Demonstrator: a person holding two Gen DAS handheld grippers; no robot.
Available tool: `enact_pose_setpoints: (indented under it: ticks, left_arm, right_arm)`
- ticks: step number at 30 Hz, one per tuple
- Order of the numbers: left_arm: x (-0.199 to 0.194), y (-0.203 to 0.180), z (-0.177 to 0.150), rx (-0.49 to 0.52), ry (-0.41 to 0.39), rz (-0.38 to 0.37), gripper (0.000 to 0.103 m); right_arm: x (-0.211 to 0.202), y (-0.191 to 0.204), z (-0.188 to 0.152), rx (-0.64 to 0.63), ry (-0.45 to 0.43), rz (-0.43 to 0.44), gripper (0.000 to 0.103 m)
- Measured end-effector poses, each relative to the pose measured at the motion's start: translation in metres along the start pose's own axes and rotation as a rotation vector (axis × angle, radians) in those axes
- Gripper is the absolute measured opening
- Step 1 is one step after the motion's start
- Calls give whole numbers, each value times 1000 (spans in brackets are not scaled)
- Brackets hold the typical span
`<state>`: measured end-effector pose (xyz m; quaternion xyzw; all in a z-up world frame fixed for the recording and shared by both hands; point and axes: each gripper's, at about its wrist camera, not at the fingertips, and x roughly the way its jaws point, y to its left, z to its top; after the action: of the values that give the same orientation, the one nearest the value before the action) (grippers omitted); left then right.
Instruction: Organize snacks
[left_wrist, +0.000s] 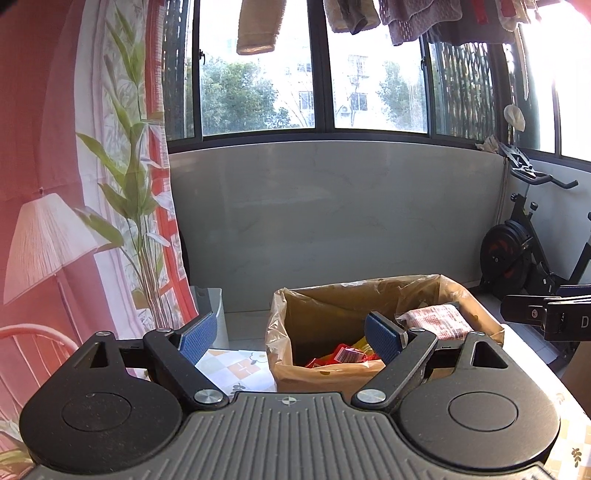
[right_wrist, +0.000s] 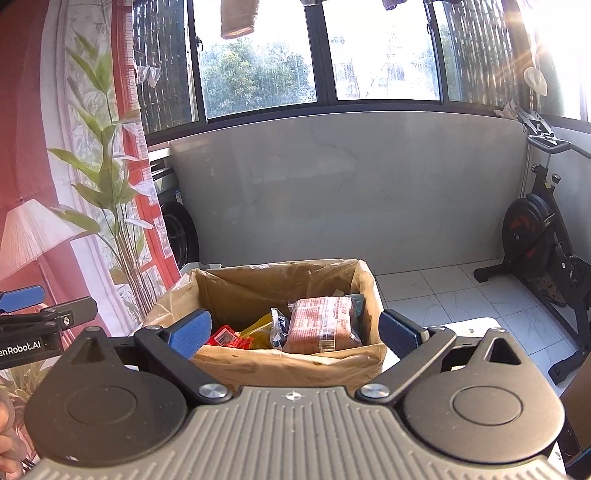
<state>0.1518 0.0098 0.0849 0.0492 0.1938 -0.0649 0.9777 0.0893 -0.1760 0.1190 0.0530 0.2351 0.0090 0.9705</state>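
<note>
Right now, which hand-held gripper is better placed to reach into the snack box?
Right, probably. The right hand-held gripper is open and frames the box centrally; the left hand-held gripper, also open, sits off toward the box's left edge.

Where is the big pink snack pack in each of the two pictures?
Left wrist view: the pink snack pack is right of centre, in the box's right part, behind the right blue pad.
Right wrist view: the pack is centre, standing in the box.
Shared landmark: the lined cardboard box.
</note>
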Motion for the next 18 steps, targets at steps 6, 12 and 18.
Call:
enact_pose_setpoints:
  ticks: [6, 12, 18]
  left_arm:
    - [-7, 3, 3, -16, -26, 13, 89]
    - [-11, 3, 4, -21, -35, 8, 89]
    - [-15, 4, 6, -23, -53, 3, 89]
  right_arm:
    - [-4, 2, 2, -16, -23, 1, 99]
    - [-8, 4, 4, -22, -40, 9, 99]
    - [-11, 4, 5, -30, -55, 6, 100]
